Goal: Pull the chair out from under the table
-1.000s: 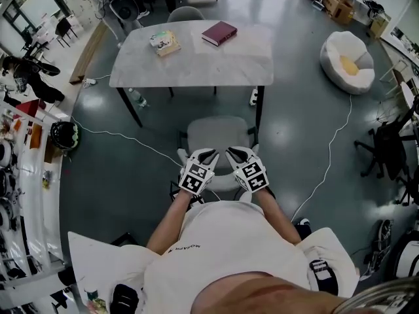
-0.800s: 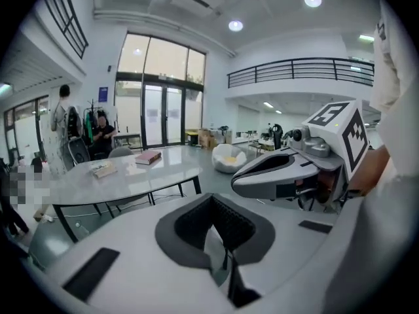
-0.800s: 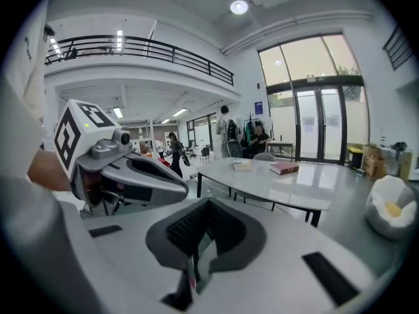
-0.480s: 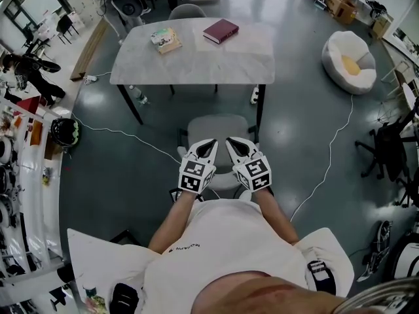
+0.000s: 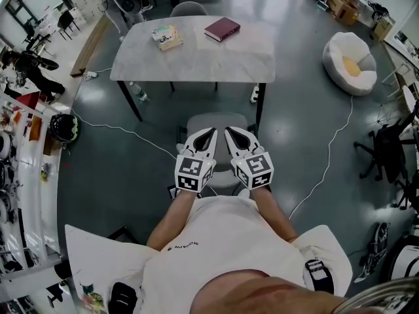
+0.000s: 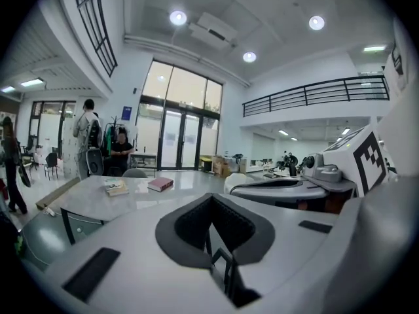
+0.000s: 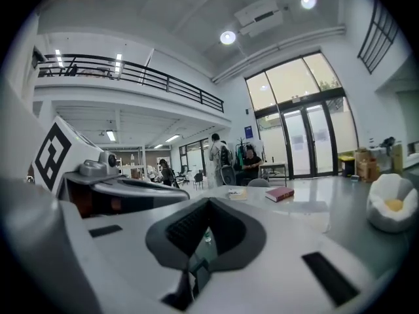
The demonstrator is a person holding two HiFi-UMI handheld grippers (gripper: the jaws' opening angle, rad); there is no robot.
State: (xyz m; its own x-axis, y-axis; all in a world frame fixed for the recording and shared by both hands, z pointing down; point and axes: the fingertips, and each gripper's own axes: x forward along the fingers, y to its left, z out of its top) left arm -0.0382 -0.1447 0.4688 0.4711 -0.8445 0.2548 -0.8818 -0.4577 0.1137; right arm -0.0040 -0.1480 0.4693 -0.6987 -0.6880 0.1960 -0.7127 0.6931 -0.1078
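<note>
Standing on a glossy grey floor, a person is holding a gripper in each hand above a chair. At far left, a white cable (image 5: 124, 133) is trailing across the floor. The left gripper (image 5: 209, 133) is hovering level over the grey chair (image 5: 219, 124), its jaws pressed together with nothing between them, as its own view (image 6: 211, 198) is showing. The chair is sitting just in front of the white table (image 5: 196, 61), near the table's right front leg, with its whole seat showing clear of the tabletop. A pale book (image 5: 165, 36) and a red book (image 5: 221, 29) are lying apart on the table. Just beside the left one, the right gripper (image 5: 230, 133) is hovering over the same seat, its jaws likewise brought together and empty. At far right, a white beanbag (image 5: 350, 61) is resting on the floor, well apart from the table.
</note>
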